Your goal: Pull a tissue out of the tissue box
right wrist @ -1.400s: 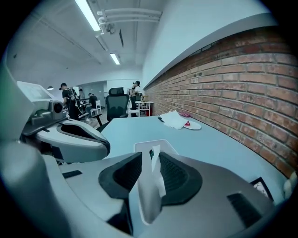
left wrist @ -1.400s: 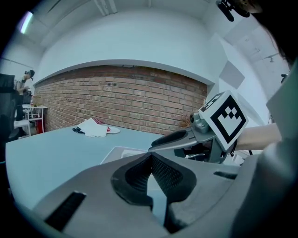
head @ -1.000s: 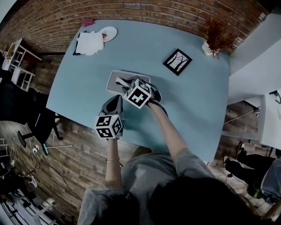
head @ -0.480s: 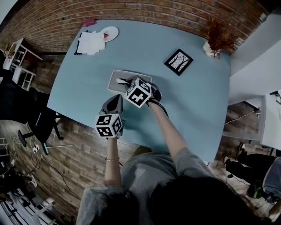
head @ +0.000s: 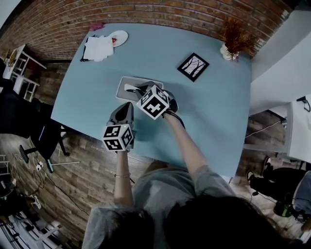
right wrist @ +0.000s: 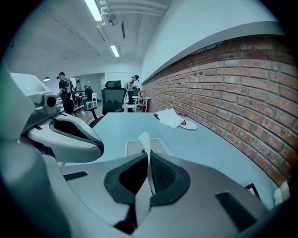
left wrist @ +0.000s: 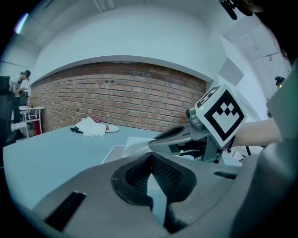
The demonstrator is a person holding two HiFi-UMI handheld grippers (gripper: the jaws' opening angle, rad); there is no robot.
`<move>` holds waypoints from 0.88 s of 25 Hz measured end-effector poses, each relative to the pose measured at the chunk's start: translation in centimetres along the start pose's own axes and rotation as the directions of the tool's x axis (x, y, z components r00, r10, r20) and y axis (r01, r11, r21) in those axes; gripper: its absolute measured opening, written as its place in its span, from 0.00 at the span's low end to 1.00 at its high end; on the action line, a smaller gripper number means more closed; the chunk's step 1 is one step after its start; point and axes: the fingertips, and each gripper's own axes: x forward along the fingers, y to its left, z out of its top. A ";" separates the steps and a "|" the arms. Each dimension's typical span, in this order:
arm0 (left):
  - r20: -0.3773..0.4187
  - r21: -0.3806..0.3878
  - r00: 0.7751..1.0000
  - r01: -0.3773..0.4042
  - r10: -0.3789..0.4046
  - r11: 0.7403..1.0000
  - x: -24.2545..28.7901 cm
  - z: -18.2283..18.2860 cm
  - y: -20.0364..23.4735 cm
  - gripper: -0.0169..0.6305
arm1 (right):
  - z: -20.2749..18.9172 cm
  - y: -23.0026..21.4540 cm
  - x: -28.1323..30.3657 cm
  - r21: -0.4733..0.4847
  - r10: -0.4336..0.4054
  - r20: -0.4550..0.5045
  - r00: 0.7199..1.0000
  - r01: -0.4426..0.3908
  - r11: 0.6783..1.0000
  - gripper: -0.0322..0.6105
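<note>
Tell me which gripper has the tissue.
The right gripper: its jaws are shut on the tissue. The left gripper pinches nothing.

Brick wall [head: 146, 9], wood-plank floor [head: 85, 163], blue table [head: 218, 107], ceiling striplights [right wrist: 91, 9]

Office; brick wall [right wrist: 223, 83], swivel chair [right wrist: 114, 100], strip lights [right wrist: 93, 9]

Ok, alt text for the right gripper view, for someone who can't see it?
The right gripper has its jaws shut on a white tissue, which rises from the tissue box on a blue table. The left gripper is at left, a brick wall at right.
</note>
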 end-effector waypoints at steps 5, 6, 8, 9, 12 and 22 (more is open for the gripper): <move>0.028 0.013 1.000 0.002 -0.002 1.000 -0.7 0.9 -1.3 0.03 | 0.6 0.5 -2.3 0.043 -0.006 0.076 0.997 0.003 0.999 0.05; 0.035 0.016 0.999 0.001 -0.002 1.000 -0.9 1.1 -1.6 0.03 | 0.7 0.5 -2.8 0.048 -0.008 0.090 0.996 0.004 0.999 0.05; 0.050 0.020 0.999 -0.003 0.002 1.000 -1.3 1.4 -2.2 0.03 | 0.9 0.7 -3.7 0.058 -0.010 0.114 0.993 0.004 0.998 0.05; 0.058 0.021 0.998 -0.005 0.004 1.000 -1.6 1.5 -2.5 0.03 | 0.8 0.9 -4.1 0.065 -0.010 0.125 0.992 0.002 0.998 0.05; 0.081 0.032 0.997 -0.011 0.009 0.999 -2.4 2.3 -3.5 0.03 | 0.8 1.0 -5.4 0.088 -0.019 0.161 0.987 0.005 0.996 0.05; 0.153 0.049 0.988 -0.031 0.023 0.998 -5.2 3.8 -7.0 0.03 | -0.2 1.6 -9.4 0.119 -0.046 0.218 0.975 0.020 0.993 0.05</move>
